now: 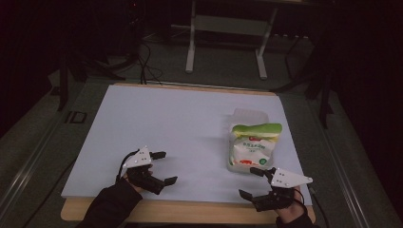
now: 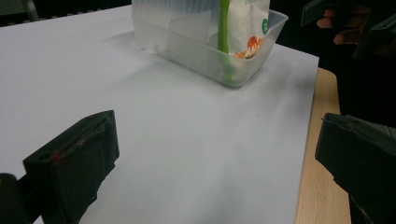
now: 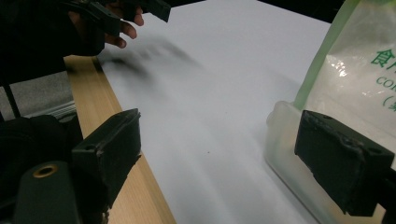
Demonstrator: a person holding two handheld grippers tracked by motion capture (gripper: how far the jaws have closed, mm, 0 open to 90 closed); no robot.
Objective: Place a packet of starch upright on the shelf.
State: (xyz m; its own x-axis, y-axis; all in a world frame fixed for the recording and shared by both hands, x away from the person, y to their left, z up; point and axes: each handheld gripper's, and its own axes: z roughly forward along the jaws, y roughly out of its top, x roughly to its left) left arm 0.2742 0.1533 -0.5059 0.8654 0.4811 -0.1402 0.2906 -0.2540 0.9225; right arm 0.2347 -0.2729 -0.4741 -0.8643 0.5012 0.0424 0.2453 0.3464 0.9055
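A clear plastic tub [image 1: 247,115] stands on the right part of the white sheet [image 1: 180,128], holding a white bag with a green top [image 1: 252,142]. My left gripper [image 1: 165,167] rests open near the sheet's front left, empty. Just in front of the tub, my right gripper [image 1: 248,182] is open at the front edge, also empty. The left gripper view has wide-apart jaws [image 2: 215,158], with the tub [image 2: 205,51] and bag [image 2: 243,23] far ahead. In the right gripper view the gripper [image 3: 226,158] is spread, its right jaw beside the tub's corner [image 3: 285,140] and the bag [image 3: 355,79].
The sheet lies on a wooden table whose front edge [image 1: 190,209] runs just behind both hands. Dark floor, cables and a metal table frame [image 1: 225,28] lie beyond the far edge. The other hand and gripper [image 3: 116,14] appear at the top left of the right gripper view.
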